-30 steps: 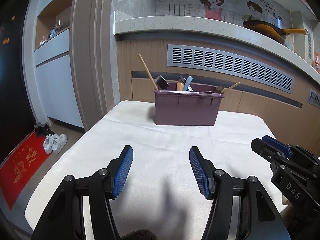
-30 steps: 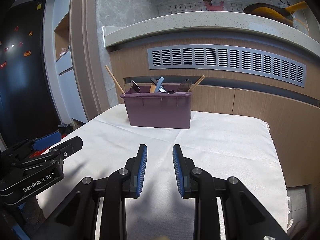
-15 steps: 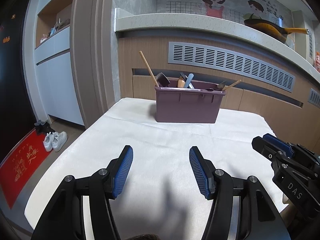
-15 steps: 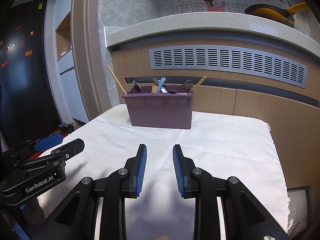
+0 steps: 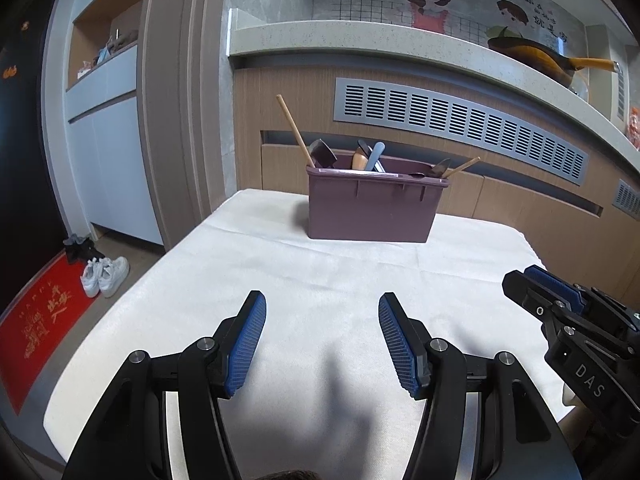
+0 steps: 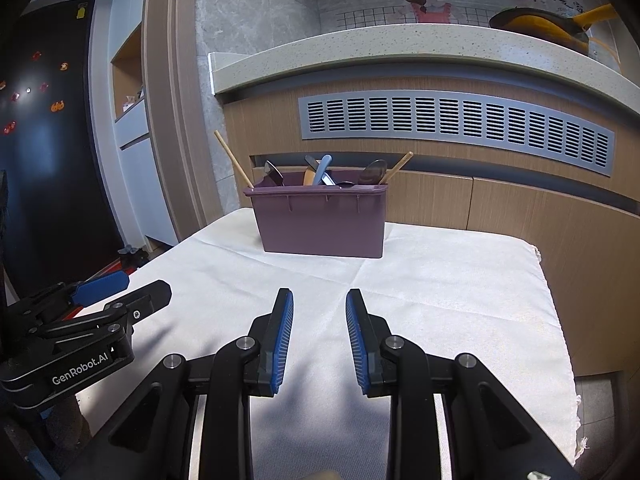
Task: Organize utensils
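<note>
A purple plastic bin [image 5: 372, 212] stands at the far side of the white-clothed table [image 5: 312, 280], also in the right wrist view [image 6: 320, 224]. Several utensils stick out of it: a wooden stick [image 5: 294, 128], a dark spatula [image 5: 323, 155], a light blue handle [image 5: 376, 156] and a dark spoon [image 6: 372, 171]. My left gripper [image 5: 322, 340] is open and empty over the near part of the cloth. My right gripper [image 6: 319, 338] is open and empty, its jaws a narrower gap apart, to the right of the left one.
A stone counter [image 6: 400, 52] with a yellow pan [image 6: 548, 24] runs behind the table, above a grey vent grille [image 6: 456, 128]. White shoes [image 5: 105, 276] and a red mat [image 5: 36, 328] lie on the floor at left. The table's right edge [image 6: 560, 320] drops off.
Both grippers have tilted or drawn back slightly, so the bin sits lower in both views. Both jaws keep the same opening.
</note>
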### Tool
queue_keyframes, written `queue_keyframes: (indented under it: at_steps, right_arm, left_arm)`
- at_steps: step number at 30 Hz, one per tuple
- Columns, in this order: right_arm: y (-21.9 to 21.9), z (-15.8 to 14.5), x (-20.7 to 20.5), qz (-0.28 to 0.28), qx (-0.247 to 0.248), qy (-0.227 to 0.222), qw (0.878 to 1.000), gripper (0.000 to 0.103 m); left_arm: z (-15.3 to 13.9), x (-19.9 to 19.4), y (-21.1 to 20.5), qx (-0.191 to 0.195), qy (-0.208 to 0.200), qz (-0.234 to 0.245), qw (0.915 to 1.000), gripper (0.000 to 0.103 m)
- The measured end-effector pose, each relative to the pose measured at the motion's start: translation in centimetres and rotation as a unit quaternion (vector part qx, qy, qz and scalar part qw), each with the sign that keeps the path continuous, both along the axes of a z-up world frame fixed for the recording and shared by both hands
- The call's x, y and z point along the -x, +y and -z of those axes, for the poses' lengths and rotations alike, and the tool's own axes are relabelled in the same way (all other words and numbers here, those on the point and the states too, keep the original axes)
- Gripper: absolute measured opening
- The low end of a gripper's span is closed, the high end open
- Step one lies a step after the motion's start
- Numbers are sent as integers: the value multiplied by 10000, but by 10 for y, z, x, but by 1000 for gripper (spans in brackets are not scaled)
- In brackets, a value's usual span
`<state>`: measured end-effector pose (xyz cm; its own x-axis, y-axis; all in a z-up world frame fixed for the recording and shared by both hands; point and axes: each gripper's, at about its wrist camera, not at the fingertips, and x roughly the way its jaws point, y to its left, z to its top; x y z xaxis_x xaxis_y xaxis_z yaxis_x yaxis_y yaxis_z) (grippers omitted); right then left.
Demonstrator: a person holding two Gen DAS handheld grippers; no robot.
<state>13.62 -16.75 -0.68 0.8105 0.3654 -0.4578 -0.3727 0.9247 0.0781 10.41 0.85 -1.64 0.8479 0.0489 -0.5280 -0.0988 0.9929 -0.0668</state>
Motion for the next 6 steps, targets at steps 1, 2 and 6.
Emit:
queue_keyframes:
  at_steps: [1,2,6]
  right_arm:
    - [0,0,0,2,-1,2,10000,26]
    - [0,0,0,2,-3,3,10000,26]
    - [-1,0,0,0,-5,3,10000,28]
  left_arm:
    - [1,-1,1,15,33,1,10000,59]
    - [2,-1,1,7,47,-11,10000,59]
    - [3,1,2,-67,28,-52,10000,59]
